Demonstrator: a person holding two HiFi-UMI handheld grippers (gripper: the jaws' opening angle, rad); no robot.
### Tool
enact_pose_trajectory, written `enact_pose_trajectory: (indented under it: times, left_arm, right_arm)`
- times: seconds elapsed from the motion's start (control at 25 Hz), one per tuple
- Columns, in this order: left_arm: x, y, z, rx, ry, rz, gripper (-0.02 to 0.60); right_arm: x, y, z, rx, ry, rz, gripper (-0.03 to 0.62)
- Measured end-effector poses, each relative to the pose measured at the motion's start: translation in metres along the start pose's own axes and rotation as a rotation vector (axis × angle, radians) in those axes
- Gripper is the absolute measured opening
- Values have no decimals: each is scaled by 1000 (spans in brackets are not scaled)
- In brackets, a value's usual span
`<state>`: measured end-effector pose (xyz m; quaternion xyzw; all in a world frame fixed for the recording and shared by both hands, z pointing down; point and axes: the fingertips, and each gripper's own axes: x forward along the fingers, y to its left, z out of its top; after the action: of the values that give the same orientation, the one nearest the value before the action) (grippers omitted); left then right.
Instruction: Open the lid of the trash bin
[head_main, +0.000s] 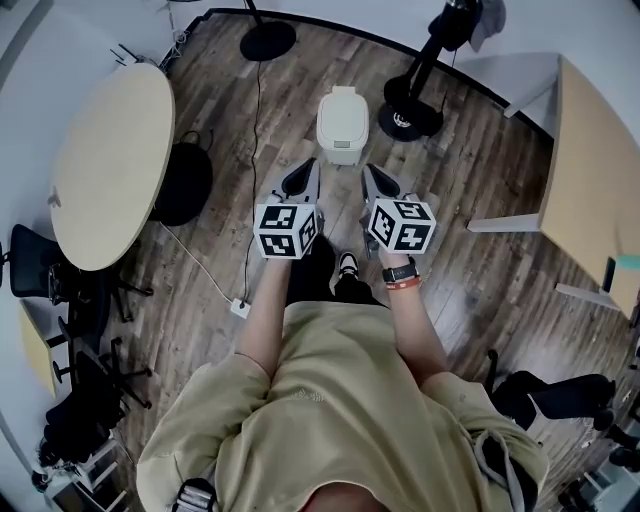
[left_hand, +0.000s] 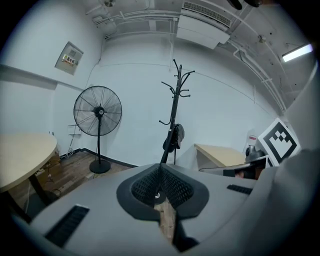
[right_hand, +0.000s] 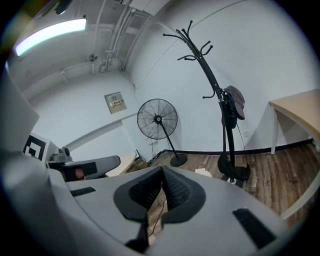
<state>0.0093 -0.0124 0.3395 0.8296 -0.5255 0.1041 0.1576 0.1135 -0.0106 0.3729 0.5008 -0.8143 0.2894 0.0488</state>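
Bin (head_main: 343, 124) stands on the floor just ahead, lid shut, midway between my left tool (head_main: 302, 175) and right tool (head_main: 376, 180), both clenched empty.

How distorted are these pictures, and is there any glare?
Head view: wide-angle bend curves the floor edge around the trash bin, light even. Left gripper view: dark round vignette, ceiling lamp bright. Right gripper view: coat rack bows, lamp strip glares.
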Motion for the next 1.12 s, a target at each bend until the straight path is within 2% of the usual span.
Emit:
enact_pose_trajectory:
  times: [0.12, 0.28, 0.48, 0.68, 0.88, 1.12]
  left_arm:
    - [18, 11, -11, -15, -13, -15, 23]
    - [43, 27, -28, 8, -3, -38, 23]
    - [67, 47, -42, -24, -4, -94, 23]
    - [95, 69, -55, -38, 23, -107, 23]
    - [121, 91, -71, 1, 54, -121, 23]
    - [151, 116, -95, -17, 93, -138, 23]
  right_arm:
    - [16, -7, -15, -12, 30, -1, 15]
    - [43, -18, -29, -17, 58, 4, 15]
    - [81, -25, -40, 44, 86, 42, 15]
    - [121, -33, -52, 31, 141, 41, 15]
    - [159, -42, -64, 16, 180, 31, 15]
    - [196, -59, -83, 15, 230, 12, 15]
